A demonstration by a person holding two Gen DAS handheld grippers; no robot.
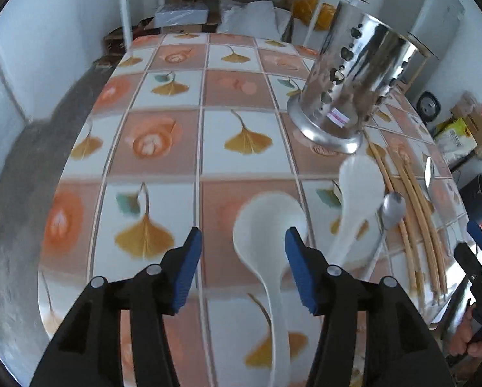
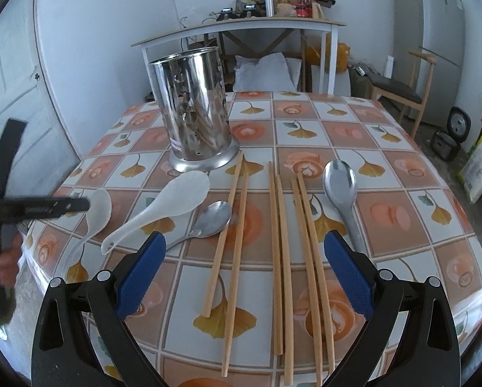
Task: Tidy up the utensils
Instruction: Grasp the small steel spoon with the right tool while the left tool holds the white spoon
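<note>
The white spoon (image 1: 266, 225) lies flat on the tabletop (image 1: 176, 148), low in the middle of the left wrist view, with its bowl pointing up the frame and its long handle running down toward the bottom edge. It looks hard, smooth and shiny, so it may be slippery, and it could chip or crack if dropped. It is probably light. The thin handle looks like the best place to pinch, because the bowl is wide and round. The left hand-held gripper (image 1: 242, 248) is open with nothing between its blue pads. The spoon sits a little to the right of the gap, and the right pad covers the edge of the bowl. The right hand-held gripper (image 2: 244, 274) is open too and holds nothing. It hangs above the wooden chopsticks (image 2: 282, 242) in the lower middle of the right wrist view. A second white spoon (image 2: 163, 206), a small metal spoon (image 2: 208, 219) and a big metal spoon (image 2: 340, 183) lie nearby. The shiny metal holder (image 2: 195, 109) stands upright behind them in the upper middle, and I think the things should go in there.
</note>
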